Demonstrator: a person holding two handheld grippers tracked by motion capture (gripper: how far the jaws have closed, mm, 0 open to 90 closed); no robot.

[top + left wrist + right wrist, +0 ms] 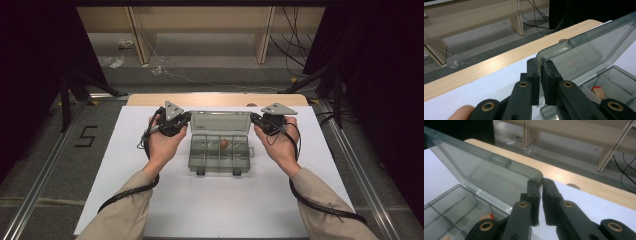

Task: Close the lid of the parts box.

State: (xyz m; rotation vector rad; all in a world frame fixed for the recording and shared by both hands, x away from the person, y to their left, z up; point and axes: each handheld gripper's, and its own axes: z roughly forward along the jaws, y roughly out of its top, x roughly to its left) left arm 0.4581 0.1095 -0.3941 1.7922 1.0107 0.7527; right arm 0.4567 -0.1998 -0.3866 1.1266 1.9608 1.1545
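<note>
A white tabletop (210,210) with a pale wooden far edge takes up the middle of the high view, with grey floor around it and a black "5" (86,136) marked on the floor at centre left. At the centre of the frame stands a smoky clear compartment box (220,156), its lid (220,122) raised toward the back.

The left gripper (186,118) reaches the lid's upper left corner and the right gripper (254,118) its upper right corner, each held in a hand with a beige sleeve rising from the bottom edge.

The high view does not resolve the jaws. The left gripper view does: at lower centre the left gripper (540,66) is nearly closed, its narrow gap pinching the rounded corner of the lid (589,53). The right gripper view mirrors this, with the right gripper (541,182) clamped on the other corner of the lid (486,170), and open compartments (451,205) at lower left.

A small brownish object (224,144) sits in a middle compartment; in the left gripper view it appears at lower right as a tan block with a red top (598,91).
</note>
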